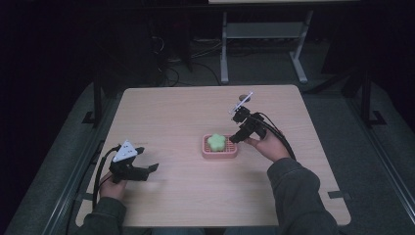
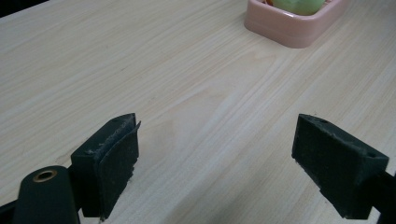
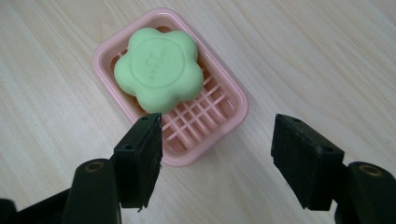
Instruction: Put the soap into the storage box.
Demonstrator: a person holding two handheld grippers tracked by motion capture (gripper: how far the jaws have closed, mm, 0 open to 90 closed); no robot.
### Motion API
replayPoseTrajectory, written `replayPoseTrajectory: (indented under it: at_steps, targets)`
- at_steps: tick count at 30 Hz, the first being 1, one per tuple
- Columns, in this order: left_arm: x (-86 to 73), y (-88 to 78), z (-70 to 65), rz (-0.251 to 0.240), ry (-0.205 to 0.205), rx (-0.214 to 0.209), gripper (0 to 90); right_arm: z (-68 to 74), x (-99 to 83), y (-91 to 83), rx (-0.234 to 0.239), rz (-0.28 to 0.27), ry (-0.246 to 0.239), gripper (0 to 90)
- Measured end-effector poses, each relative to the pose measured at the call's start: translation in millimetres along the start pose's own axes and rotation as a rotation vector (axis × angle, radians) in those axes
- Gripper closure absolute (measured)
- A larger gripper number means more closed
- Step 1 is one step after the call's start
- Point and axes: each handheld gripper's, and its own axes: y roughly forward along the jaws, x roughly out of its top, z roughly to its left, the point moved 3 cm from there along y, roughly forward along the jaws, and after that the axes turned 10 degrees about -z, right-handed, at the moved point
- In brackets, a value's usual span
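Soap [image 3: 159, 70], green and flower-shaped, lies flat in the pink dish [image 3: 224, 116], stamped face up; being round-lobed, it has no long axis of its own. In my right gripper view the dish runs its long axis from ten o'clock to four o'clock, and the soap sits in the ten o'clock end, leaving the slatted floor bare at the four o'clock end. In the high view the dish [image 1: 220, 152] lies with its long side across the surface [image 1: 166, 112], a little to the three o'clock side of the middle, with the soap [image 1: 216, 141] toward its nine o'clock end.

The count: one soap, one dish, two grippers, one in each of my hands.

My right gripper [image 3: 217, 154] hangs over the four o'clock end of the dish, jaws apart and gripping nothing; the soap lies just beyond the tip of the nine o'clock jaw, at about eleven o'clock from the gap, not between the jaws. In the high view this gripper [image 1: 236, 137] is at the three o'clock edge of the dish.

My left gripper [image 2: 217, 161] has its jaws wide apart over bare wood, with nothing between them. From it the dish [image 2: 292, 28] is far off at one o'clock. In the high view this gripper [image 1: 147, 170] sits well apart from the dish, toward eight o'clock.
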Motion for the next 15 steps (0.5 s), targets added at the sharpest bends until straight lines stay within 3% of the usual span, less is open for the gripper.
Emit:
replayPoseTrajectory:
  at_steps: [15]
  targets:
    - [0.4,-1.0,0.2,0.001,0.006,0.000,14.4,-2.3,-12.2,-8.4,-0.007,0.002,0.011,32.8]
